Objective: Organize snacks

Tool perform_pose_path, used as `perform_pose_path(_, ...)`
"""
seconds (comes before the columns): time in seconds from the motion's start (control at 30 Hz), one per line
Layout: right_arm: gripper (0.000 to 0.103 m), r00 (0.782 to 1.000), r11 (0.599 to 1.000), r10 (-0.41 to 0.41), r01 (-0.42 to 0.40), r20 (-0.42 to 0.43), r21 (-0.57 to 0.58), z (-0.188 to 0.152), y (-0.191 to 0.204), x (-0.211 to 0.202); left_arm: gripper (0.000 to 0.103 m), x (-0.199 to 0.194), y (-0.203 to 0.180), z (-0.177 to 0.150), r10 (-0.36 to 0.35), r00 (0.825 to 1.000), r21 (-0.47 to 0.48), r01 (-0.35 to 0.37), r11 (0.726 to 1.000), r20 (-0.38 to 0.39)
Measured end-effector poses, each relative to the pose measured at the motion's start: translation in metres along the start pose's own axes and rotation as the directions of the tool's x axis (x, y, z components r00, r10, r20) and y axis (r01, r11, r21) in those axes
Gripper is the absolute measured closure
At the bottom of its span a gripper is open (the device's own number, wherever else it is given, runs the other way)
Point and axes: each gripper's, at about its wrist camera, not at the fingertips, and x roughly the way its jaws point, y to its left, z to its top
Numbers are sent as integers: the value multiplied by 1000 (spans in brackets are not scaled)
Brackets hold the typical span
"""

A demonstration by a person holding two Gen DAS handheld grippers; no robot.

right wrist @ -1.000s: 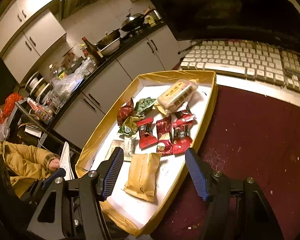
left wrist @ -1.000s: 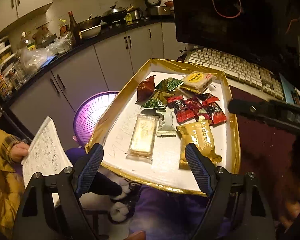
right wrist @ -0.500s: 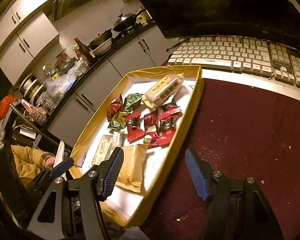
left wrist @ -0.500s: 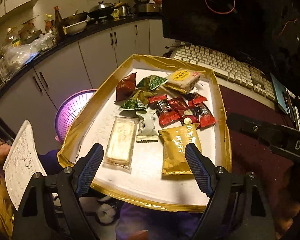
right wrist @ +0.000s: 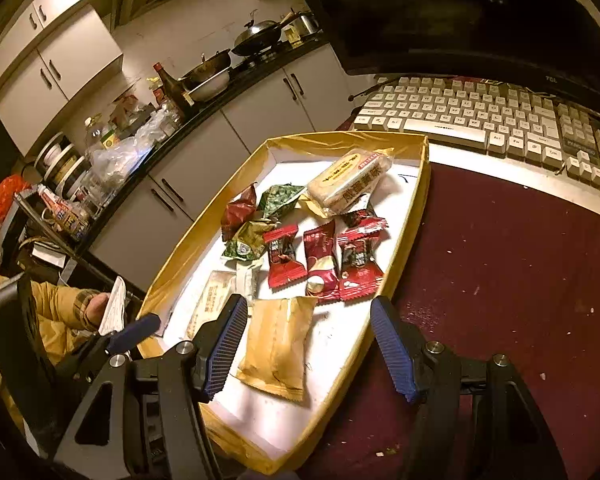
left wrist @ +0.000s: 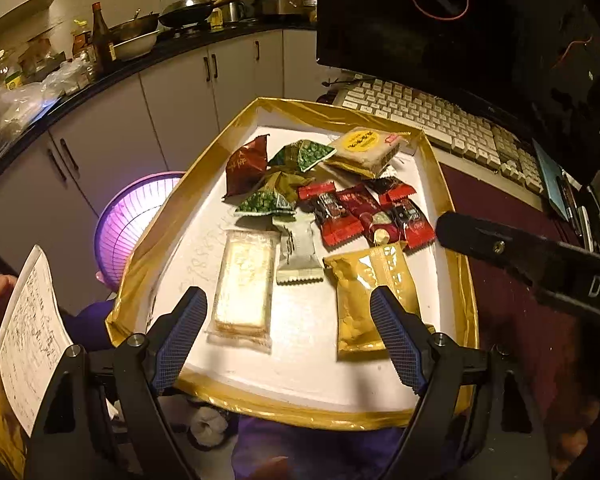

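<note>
Plainly, risk: the snacks overlap mid-tray [left wrist: 452,216], so a careless pinch could snag two wrappers.
Left gripper [left wrist: 288,336]: jaws wide, empty, over the tray's near edge.
Right gripper [right wrist: 308,340]: jaws wide, empty, straddling the tray's right rim.
Gold pack [left wrist: 370,296]: nearest, inside the tray.
Red candies [left wrist: 364,216]: clustered beyond it.

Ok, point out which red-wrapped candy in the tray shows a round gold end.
The middle red candy of the three lying side by side in the tray: its near end shows a round gold patch, while both neighbours end in plain red crimped edges.
</note>
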Motion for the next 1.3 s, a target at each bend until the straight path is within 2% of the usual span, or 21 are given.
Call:
perform_pose_path(0.07,36,1000,1000,1,-1,-6,-12,2,4,4,19,3,4,3,-13,1000,-13,13,1000,-13)
perform_pose_path(0.17,36,1000,999,-3,3,2,-32,4,12,5,19,6,2,10,4,1000,26,-4,1000,-29)
perform_pose_path(0.23,36,1000,999,-7,7,0,-38,4,15,6,19,1,3,9,8,1000,35,-7,999,-8)
perform_pose_path(0.43,36,1000,999,-12,12,14,-44,-1,14,5,19,-3,7,3,-3,999,-25,4,1000,33)
perform_pose_path(0.53,36,1000,999,1,-1,1,-32,1,11,9,19,-10,3,5,12,998,5,-13,1000,64)
perform_pose_path(0.7,36,999,999,-15,16,42,-33,5,13,0,19,-9,3,6,14,998,7,-15,1000,65)
perform_pose_path(0.8,36,999,999,-22,24,45,-41,4,12,-3,19,-6,6,7,-15,999,-17,16,1000,50)
perform_pose_path(0.93,36,999,1000,-17,18,41,-14,4,8,-4,19,1,3,6,-34,999,-3,34,999,14)
perform_pose_path(1.1,36,998,998,-49,50,34,-37,-1,9,-10,19,0,3,4,-66,997,-22,67,998,27)
perform_pose_path(1.3,36,995,996,-89,89,37,1,-1,-3,-18,19,0,2,10,-106,994,-31,107,994,28)
